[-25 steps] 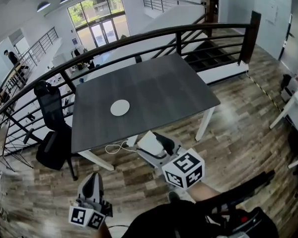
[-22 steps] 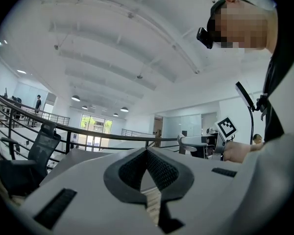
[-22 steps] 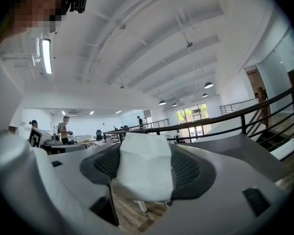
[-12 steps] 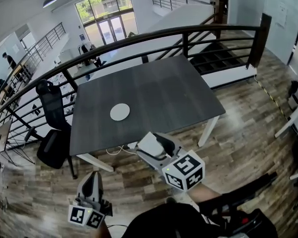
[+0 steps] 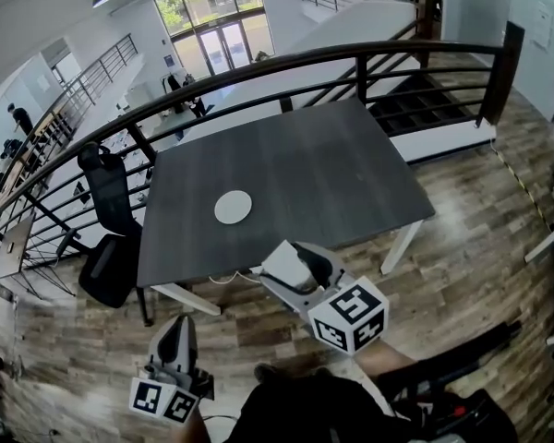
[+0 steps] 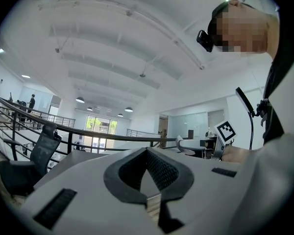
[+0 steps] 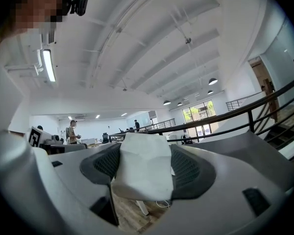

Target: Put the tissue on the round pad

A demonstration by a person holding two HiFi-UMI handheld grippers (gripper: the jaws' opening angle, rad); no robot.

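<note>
The right gripper (image 5: 291, 260) is held up just before the near edge of the table (image 5: 351, 169), its jaws squeezed on the tissue (image 5: 280, 269), well apart from the pad (image 5: 233, 207) on the table, and the left gripper (image 5: 176, 332) hangs low with jaws together, holding nothing

Tissue (image 5: 283, 266) in jaws, round pad (image 5: 233, 207) apart

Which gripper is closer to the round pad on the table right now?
Right. The right gripper, shut on the tissue, hovers by the near edge of the table, short of the round pad. The left gripper, shut and empty, is further back over the floor.
</note>
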